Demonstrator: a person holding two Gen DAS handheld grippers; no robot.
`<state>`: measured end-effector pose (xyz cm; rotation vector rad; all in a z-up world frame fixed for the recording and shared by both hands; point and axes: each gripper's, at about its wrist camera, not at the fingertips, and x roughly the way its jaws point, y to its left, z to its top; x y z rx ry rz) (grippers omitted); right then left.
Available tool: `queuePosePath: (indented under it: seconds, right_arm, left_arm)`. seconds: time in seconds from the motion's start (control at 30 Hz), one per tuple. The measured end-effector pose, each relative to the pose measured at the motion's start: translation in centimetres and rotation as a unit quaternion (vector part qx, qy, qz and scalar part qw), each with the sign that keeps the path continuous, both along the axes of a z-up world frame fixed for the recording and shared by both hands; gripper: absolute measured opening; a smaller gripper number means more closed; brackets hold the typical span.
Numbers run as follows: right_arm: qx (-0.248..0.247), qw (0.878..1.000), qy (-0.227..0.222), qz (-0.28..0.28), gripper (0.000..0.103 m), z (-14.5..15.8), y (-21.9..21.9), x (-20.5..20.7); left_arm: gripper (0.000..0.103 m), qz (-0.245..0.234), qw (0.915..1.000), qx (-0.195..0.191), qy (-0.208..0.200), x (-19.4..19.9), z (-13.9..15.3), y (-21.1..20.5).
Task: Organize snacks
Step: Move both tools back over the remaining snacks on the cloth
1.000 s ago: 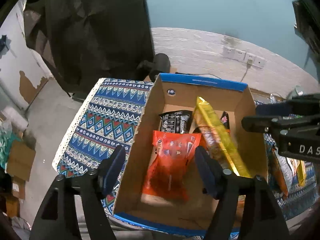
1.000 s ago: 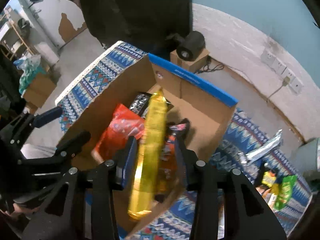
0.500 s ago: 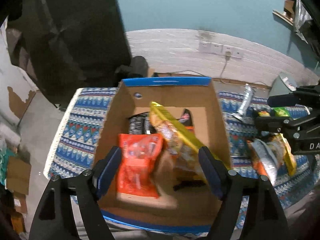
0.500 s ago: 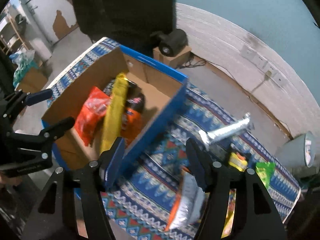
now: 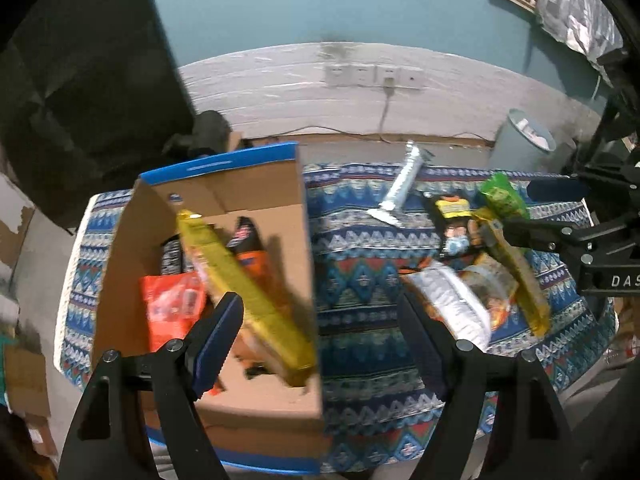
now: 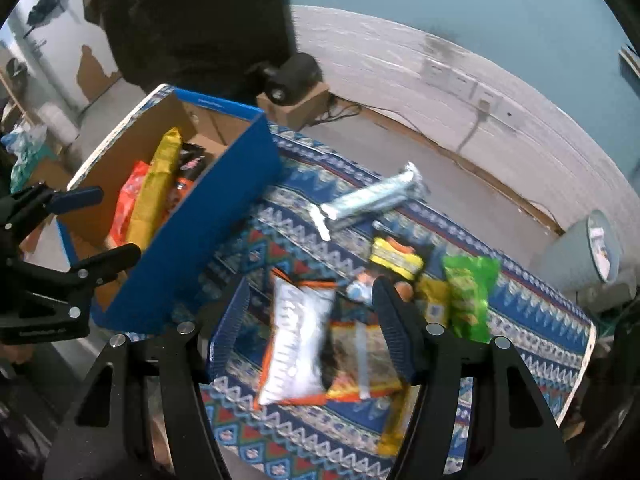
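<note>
Right gripper (image 6: 312,328) held apart over a white snack bag (image 6: 298,344) — nothing clamped, left gripper (image 5: 320,336) likewise apart and empty, cardboard box (image 5: 224,396) seen at left — yellow packet (image 5: 244,292) inside, patterned tabletop (image 5: 360,288).

Dim indoor light, motion blur on snacks, fisheye bending, dark corners

On the table cloth (image 6: 520,344) the cardboard box (image 6: 192,236) stands at the left, with several snack packs in it, one long pack (image 5: 248,292) leaning across the others. To the right of the box loose packs lie in a cluster. Behind them lies a foil tube (image 6: 372,200), and the wall behind the table carries sockets (image 5: 372,76).
</note>
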<state>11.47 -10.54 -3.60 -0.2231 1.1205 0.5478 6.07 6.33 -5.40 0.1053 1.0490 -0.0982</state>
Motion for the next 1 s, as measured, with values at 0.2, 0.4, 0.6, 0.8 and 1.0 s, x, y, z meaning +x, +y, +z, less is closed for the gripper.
queuePosePath:
  seconds: [0.2,0.4,0.6,0.8,1.0]
  right_arm:
    - [0.0,1.0,0.002,-0.026,0.065,-0.9,-4.4,-0.9]
    - [0.0,0.998,0.016,-0.055,0.065,-2.8,-8.6,-1.5]
    - [-0.011,0.996,0.027,-0.079,0.065,-5.1,-12.0,-1.6]
    - [-0.018,0.995,0.041,-0.09,0.065,-7.2,-14.0,-1.3]
    - [-0.024,0.993,0.06,-0.095,0.065,-9.0,-14.7,-1.5]
  left_arm:
    - [0.081,-0.009,0.9993,-0.016,0.032,0.8,-1.4,-3.4]
    - [0.081,-0.008,0.9977,-0.036,0.057,1.8,-2.9,-6.5]
    - [0.081,-0.007,0.9965,-0.035,0.075,2.9,-4.6,-9.6]
    - [0.081,-0.005,0.9936,-0.031,0.108,3.8,-7.0,-11.5]
    - [0.081,-0.014,0.9876,-0.028,0.153,4.8,-9.9,-13.1]
